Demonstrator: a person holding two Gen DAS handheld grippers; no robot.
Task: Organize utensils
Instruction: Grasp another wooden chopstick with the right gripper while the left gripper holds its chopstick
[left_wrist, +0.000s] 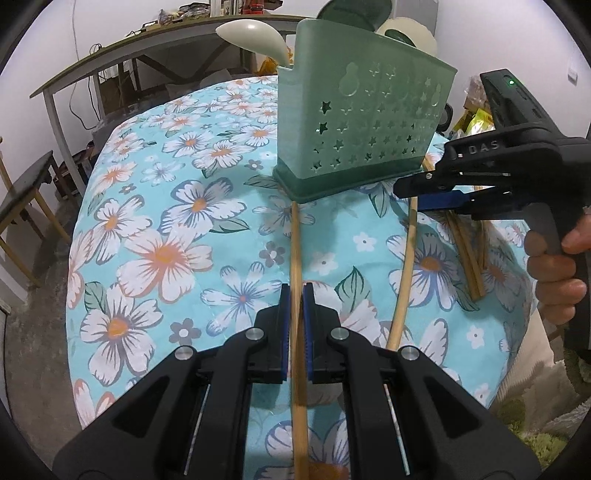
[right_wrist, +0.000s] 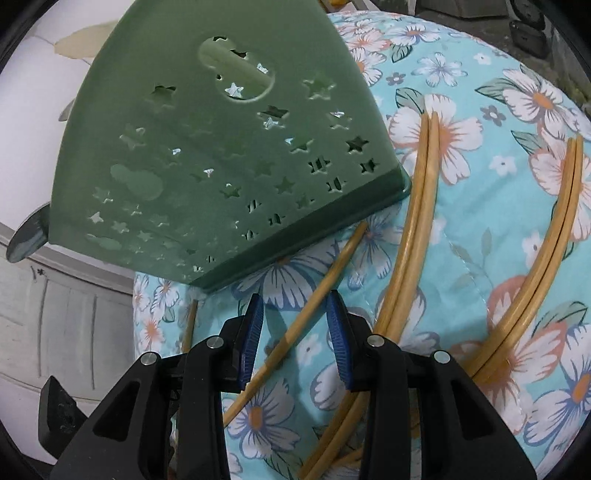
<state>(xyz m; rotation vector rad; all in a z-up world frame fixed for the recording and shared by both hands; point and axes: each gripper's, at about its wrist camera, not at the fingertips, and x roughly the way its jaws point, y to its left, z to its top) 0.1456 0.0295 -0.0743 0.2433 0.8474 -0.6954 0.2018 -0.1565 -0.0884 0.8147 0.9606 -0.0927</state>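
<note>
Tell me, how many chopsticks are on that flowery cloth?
6. One chopstick lies between the left gripper's fingers, a lone stick under the right gripper, a pair beside it, a second pair farther right. More may hide behind the green holder.

**Holder blocks the far end, open cloth to the left**

The green utensil holder (left_wrist: 364, 122) stands dead ahead of the left gripper (left_wrist: 295, 295). The right gripper (left_wrist: 424, 188) crowds its right side above loose chopsticks (right_wrist: 417, 206). The floral cloth (left_wrist: 155, 229) lies bare leftward.
</note>
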